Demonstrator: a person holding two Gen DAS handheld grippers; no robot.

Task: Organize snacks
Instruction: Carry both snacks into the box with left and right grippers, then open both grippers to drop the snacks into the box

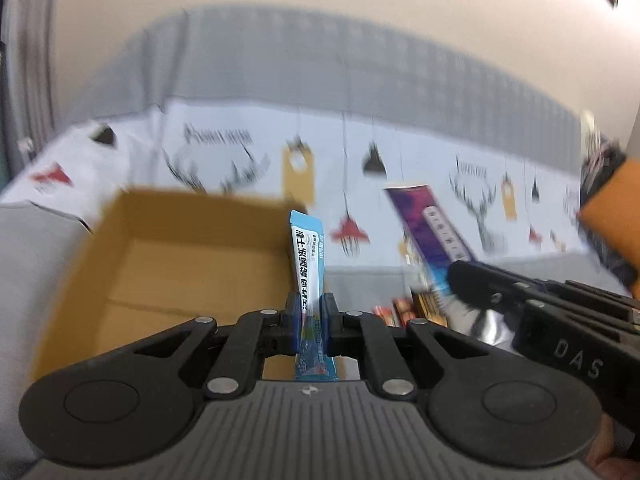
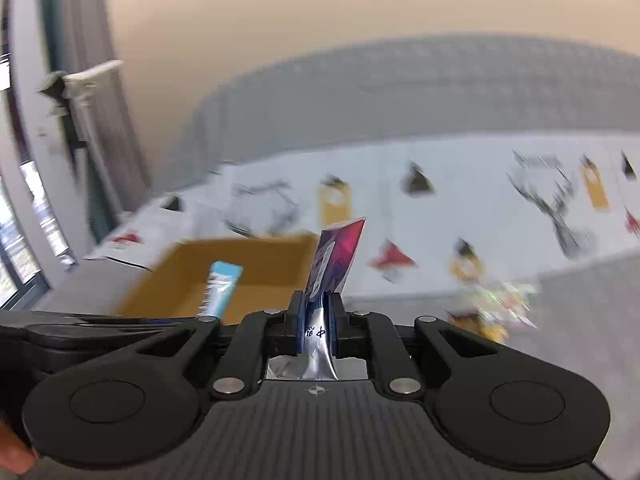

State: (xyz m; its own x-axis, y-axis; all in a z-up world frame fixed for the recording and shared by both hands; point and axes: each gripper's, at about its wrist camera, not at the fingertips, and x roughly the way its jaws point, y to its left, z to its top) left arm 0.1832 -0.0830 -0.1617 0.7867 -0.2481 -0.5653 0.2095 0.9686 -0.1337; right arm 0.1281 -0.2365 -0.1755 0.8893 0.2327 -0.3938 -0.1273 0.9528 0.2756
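Observation:
My left gripper is shut on a light-blue and white snack stick pack that stands upright by the right rim of an open cardboard box. My right gripper is shut on a purple and red snack packet, held up just right of the box. In the left wrist view the right gripper comes in from the right with the purple packet. In the right wrist view the blue stick pack shows at left over the box.
The box sits on a grey bed surface beside a white blanket with deer and lamp prints. A pile of loose snack packets lies right of the box, also in the right wrist view. A grey headboard stands behind.

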